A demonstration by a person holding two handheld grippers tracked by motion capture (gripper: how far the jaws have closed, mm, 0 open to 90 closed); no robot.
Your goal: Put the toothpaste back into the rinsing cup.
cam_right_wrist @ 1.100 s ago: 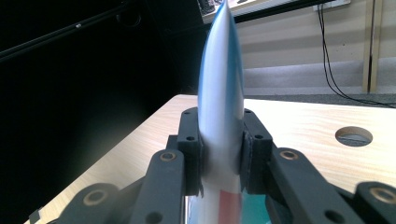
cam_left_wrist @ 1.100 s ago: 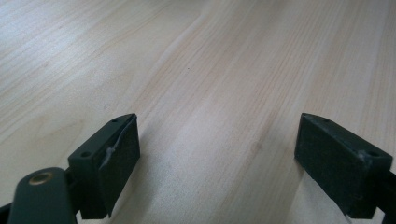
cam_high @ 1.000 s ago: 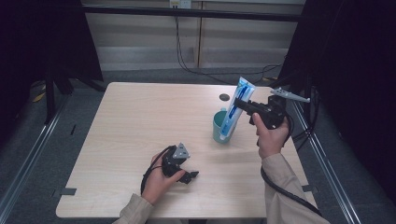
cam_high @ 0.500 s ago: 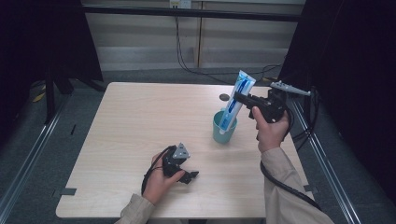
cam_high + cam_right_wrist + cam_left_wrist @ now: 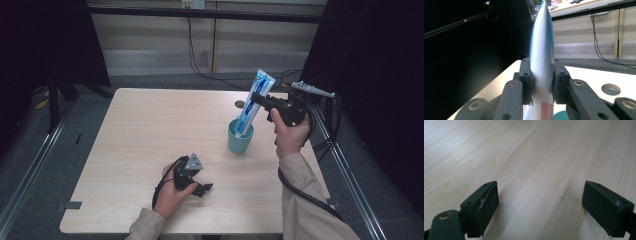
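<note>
Teal cup [image 5: 240,141] near the table's [image 5: 150,130] right edge has the toothpaste tube [image 5: 252,102] standing in it, bottom end inside, tube leaning up and right w/ most of it above the rim. Tube's white and blue, flat crimped end on top, a red patch lower down in the right gripper view. My right gripper [image 5: 256,97] is clamped on the tube's upper half, above the cup; my left gripper [image 5: 202,188] sits low on the table, front-left of the cup, jaws wide w/ nothing between.

A light wooden table [image 5: 150,130] bears a teal cup [image 5: 240,140].

The toothpaste tube's [image 5: 251,105] lower end is hidden inside the cup [image 5: 240,142].
</note>
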